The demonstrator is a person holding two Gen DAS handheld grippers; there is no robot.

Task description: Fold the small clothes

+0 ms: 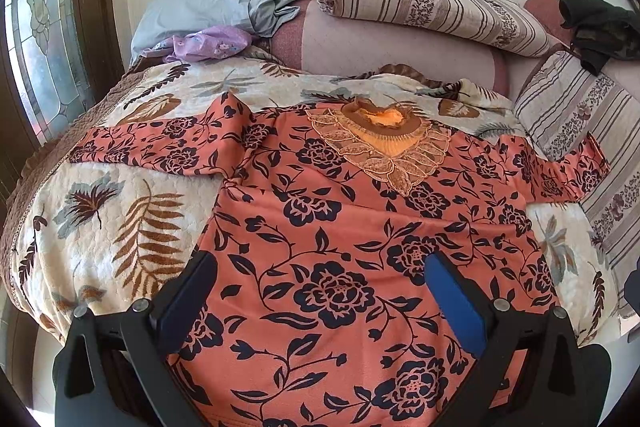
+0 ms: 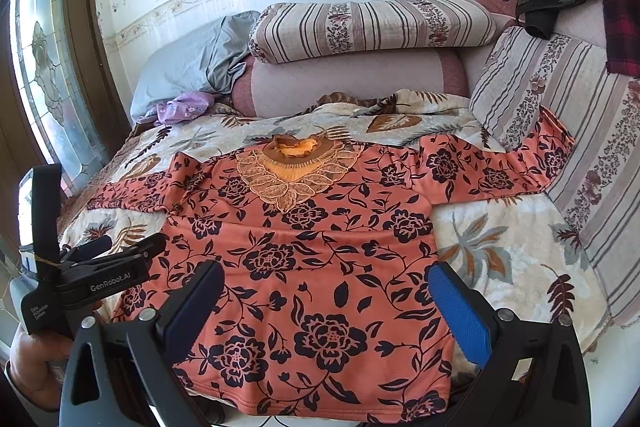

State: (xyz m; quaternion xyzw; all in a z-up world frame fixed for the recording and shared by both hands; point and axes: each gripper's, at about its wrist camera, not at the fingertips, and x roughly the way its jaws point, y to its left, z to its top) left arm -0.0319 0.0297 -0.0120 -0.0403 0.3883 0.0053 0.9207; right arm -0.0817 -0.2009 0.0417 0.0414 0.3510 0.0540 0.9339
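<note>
Orange floral top (image 2: 316, 267) lies flat; both claws (image 1: 320, 291) (image 2: 324, 299) gape wide, empty, above its hem.

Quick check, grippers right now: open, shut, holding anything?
Left gripper: open, empty, above the top.
Right gripper: open, empty, above the top.

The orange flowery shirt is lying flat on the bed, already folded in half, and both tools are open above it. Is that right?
Not quite. The orange flowery shirt isn't folded yet: the right wrist view shows it spread out flat on the bed with both sleeves stretched out to the sides. The rest is right: the left tool and right tool are both open above it.
</note>
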